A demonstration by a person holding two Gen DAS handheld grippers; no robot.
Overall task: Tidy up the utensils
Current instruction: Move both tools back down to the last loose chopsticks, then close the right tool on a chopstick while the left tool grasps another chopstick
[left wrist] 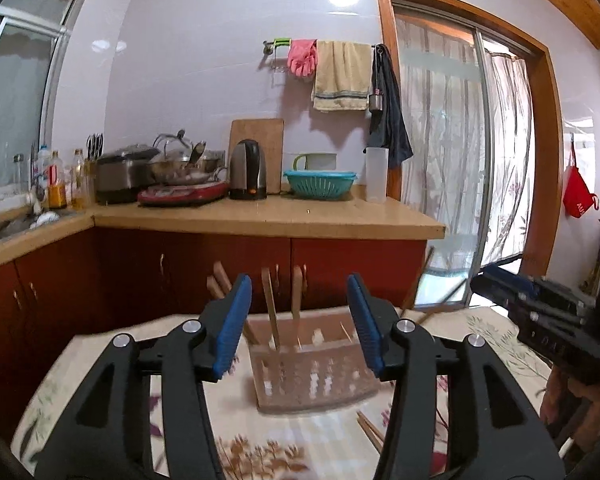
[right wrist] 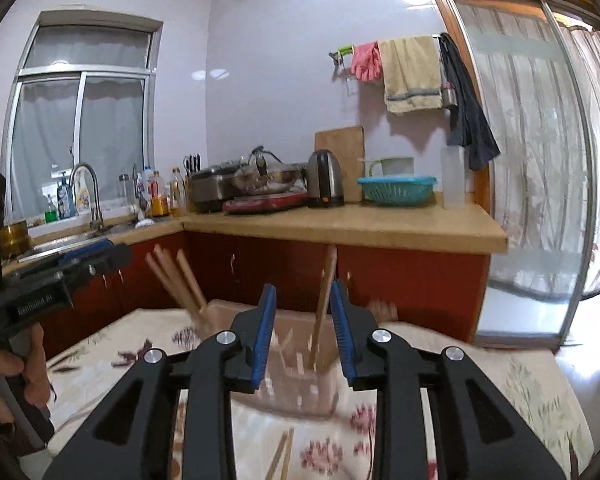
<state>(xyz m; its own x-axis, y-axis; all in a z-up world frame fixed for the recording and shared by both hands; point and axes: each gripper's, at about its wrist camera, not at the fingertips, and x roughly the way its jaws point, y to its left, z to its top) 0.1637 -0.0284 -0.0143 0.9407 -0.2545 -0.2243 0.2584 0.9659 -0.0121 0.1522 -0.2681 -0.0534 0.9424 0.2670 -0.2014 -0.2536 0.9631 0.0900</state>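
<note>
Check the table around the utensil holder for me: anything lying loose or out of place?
Yes. A few chopsticks lie flat on the tablecloth in front of the holder, while the others stand upright inside it. Those inside lean at different angles. Motion blur hides whether anything else is loose.

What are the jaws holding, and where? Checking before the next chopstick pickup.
Nothing: the left gripper and right gripper both stand open, with the utensil holder behind them.

The right gripper (right wrist: pixel 303 334) hangs over the floral tabletop (right wrist: pixel 540 392), its blue-padded fingers (right wrist: pixel 264 336) parted with nothing gripped. Beyond them at 12 o'clock stands a blurred brown utensil holder (right wrist: pixel 300 360) with wooden chopsticks (right wrist: pixel 180 284) upright inside. Loose chopsticks (right wrist: pixel 282 456) lie at 6 o'clock. The left gripper (right wrist: pixel 84 260) shows at 9 o'clock.
</note>
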